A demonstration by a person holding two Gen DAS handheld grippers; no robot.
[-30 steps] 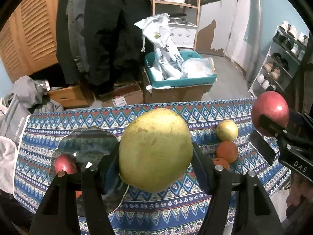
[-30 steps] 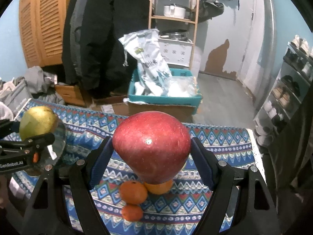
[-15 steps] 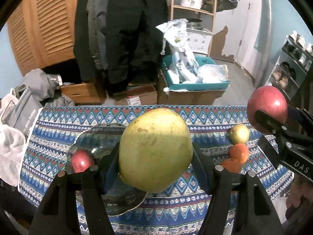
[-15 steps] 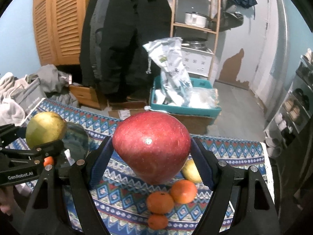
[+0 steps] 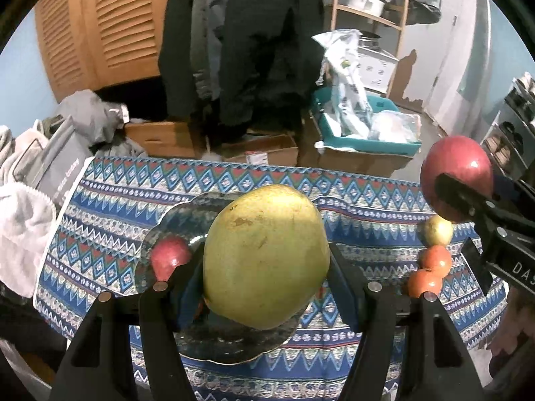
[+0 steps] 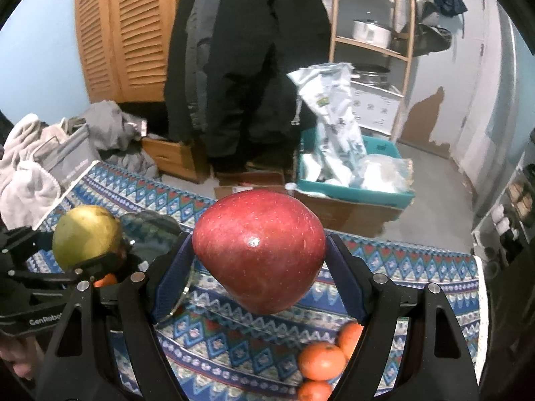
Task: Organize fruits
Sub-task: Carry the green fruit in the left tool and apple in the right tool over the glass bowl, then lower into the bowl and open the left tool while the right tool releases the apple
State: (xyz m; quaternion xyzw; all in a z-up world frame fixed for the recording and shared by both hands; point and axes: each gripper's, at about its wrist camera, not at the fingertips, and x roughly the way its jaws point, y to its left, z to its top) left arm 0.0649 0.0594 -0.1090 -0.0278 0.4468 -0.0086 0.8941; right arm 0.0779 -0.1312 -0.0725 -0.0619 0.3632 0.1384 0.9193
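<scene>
L claw [image 5: 267, 267] is clamped on the big yellow-green pear [image 5: 265, 254], pads pressing both sides, fruit held above the dark glass plate [image 5: 187, 210]. R claw [image 6: 259, 250] is clamped on the large red apple [image 6: 259, 250], held up over the patterned cloth [image 6: 234, 334] on the worktop. Grips match 1 s ago; what differs is the framing: in the L view the plate now sits right under and behind the pear, vs off to the left before, and the small red apple [image 5: 169, 257] on it shows just left of the L claw's finger. The small yellow-green fruit [image 5: 436, 230] and two oranges [image 5: 434, 260] have slid toward the right edge of the L view, close below the R claw's apple [image 5: 456, 177]. In the R view the oranges [image 6: 321, 361] lie lower right vs centred under the apple before, and the pear [image 6: 87, 237] w/ plate [image 6: 150, 230] sits nearer, at left. Bkgd has also shifted right: the teal bin [image 6: 354, 190]
</scene>
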